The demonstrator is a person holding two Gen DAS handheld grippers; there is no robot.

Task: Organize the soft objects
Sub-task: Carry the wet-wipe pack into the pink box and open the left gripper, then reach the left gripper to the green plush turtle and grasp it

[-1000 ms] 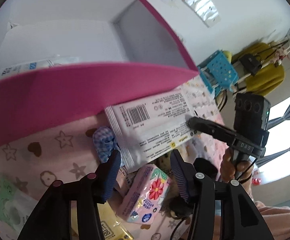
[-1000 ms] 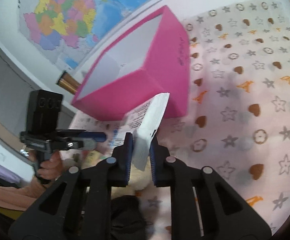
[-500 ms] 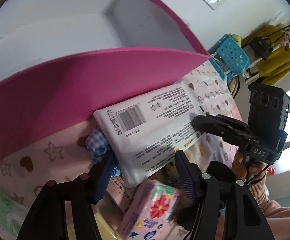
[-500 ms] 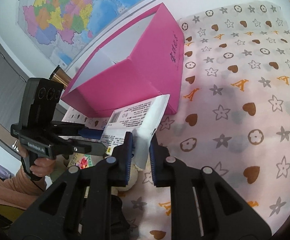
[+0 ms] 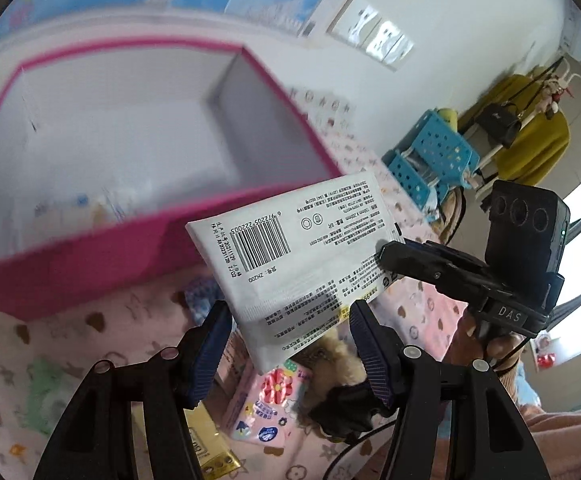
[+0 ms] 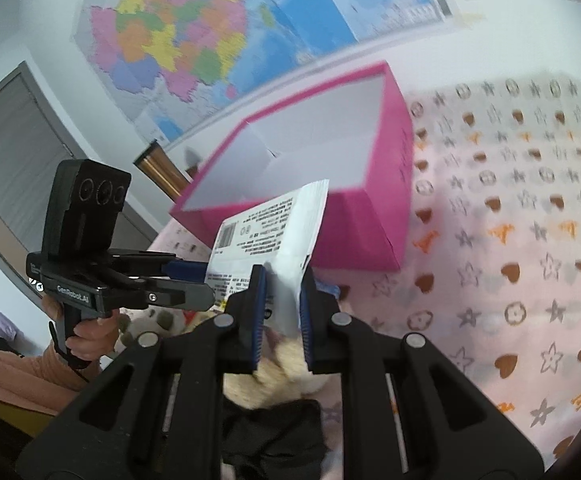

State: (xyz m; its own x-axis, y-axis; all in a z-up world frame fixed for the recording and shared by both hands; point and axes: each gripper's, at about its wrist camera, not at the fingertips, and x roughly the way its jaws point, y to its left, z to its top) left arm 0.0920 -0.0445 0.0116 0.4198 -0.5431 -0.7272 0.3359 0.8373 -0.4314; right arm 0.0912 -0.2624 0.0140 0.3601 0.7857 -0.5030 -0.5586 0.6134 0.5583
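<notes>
Right gripper (image 6: 282, 300) clamped on end of white pack (image 5: 290, 256), pack in air just before pink box (image 5: 90, 248). Left gripper (image 5: 286, 344) spread wide, grasping nothing, pack hanging above its fingers. Box holds a few blurred items; pink pack (image 5: 266, 404), yellow packet (image 5: 206, 444), plush (image 6: 282, 368) remain on bedsheet (image 6: 530, 280), so job looks early. Versus second ago: pack lifted higher, nearer box rim, both cameras tilted up.

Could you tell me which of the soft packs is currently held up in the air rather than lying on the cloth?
The white barcode pack, pinched by the right hand-held gripper; the pink flowered pack lies on the cloth.
</notes>
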